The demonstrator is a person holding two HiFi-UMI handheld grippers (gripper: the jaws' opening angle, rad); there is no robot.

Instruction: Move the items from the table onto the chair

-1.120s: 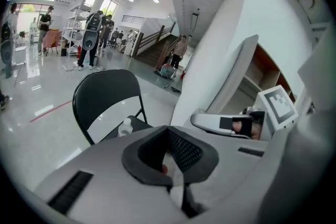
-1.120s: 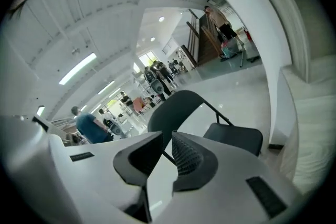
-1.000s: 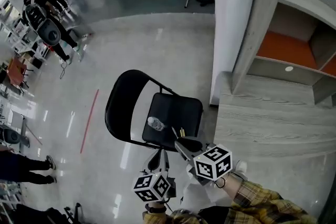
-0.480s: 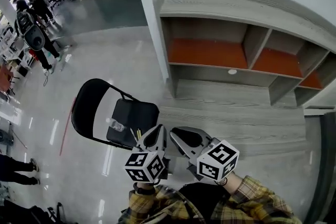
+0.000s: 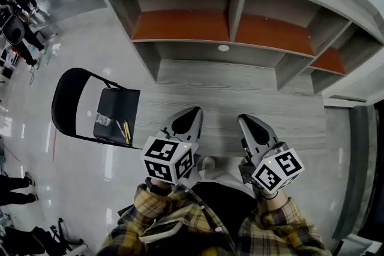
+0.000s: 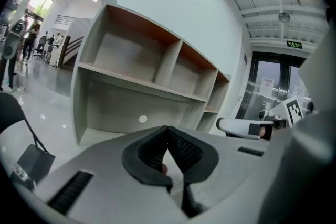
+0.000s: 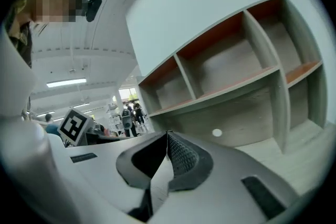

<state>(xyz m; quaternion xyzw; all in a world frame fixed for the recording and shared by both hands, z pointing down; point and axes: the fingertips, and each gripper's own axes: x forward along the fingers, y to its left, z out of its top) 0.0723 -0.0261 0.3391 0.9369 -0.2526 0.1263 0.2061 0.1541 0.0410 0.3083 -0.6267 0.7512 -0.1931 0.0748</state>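
Note:
A black folding chair (image 5: 71, 92) stands at the left, with a clear plastic bottle (image 5: 103, 120) and yellow pencils (image 5: 126, 129) lying on its seat. In the left gripper view the chair (image 6: 32, 159) shows at the lower left. My left gripper (image 5: 192, 112) (image 6: 168, 131) is shut and empty over the near edge of the grey wooden table (image 5: 240, 93). Beside it, my right gripper (image 5: 245, 121) (image 7: 168, 136) has just closed its jaws, with nothing between them. Both point at the table's shelf unit (image 5: 234, 15). The wood in front of them is bare.
The shelf unit has open compartments with orange floors and a small white round cap (image 5: 223, 48) on its back panel. Glossy floor surrounds the chair. Several people (image 5: 18, 3) stand far off at the upper left. A dark door frame (image 5: 360, 177) lies to the right.
The view has swung from the chair to the table. Both grippers moved right, away from the chair seat, to over the table's near edge. The right jaws went from open to shut.

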